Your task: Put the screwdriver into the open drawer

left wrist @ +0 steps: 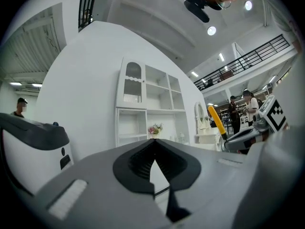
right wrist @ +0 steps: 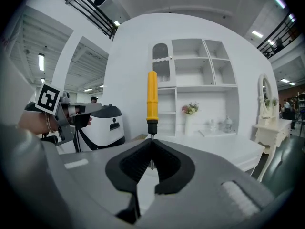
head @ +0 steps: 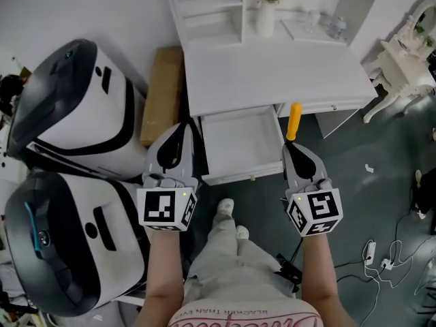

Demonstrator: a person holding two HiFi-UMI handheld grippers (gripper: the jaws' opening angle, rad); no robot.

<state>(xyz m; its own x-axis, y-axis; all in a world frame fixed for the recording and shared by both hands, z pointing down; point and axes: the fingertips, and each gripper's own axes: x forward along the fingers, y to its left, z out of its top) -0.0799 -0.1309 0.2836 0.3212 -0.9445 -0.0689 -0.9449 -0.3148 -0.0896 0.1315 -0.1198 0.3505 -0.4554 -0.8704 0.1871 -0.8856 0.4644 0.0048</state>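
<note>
The screwdriver (head: 294,120) has a yellow handle; my right gripper (head: 291,144) is shut on its metal shaft. In the right gripper view the handle of the screwdriver (right wrist: 152,97) stands straight up from the right gripper's (right wrist: 152,140) closed tips. It hangs just past the right front corner of the open white drawer (head: 238,145), which looks empty. My left gripper (head: 182,125) hovers at the drawer's left front corner, shut with nothing in it; in the left gripper view its tips (left wrist: 154,141) meet. That view also catches the screwdriver (left wrist: 217,120) off to the right.
The drawer belongs to a white desk (head: 272,73) with a shelf unit and a flower vase (head: 265,9). Two large white-and-black machines (head: 75,107) (head: 68,251) stand at the left beside a brown board (head: 163,94). A white dressing table (head: 402,60) and floor cables (head: 381,257) lie to the right.
</note>
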